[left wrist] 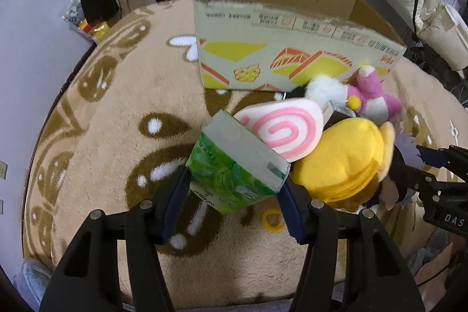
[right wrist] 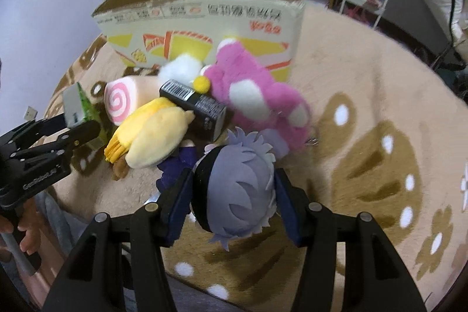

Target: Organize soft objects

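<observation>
Between left fingers (left wrist: 178, 192), green box (left wrist: 234, 165), tilted diagonally

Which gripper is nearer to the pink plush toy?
Right. The right gripper, holding the grey-haired doll, is just below the pink plush toy; the left gripper is beyond the yellow plush.
</observation>
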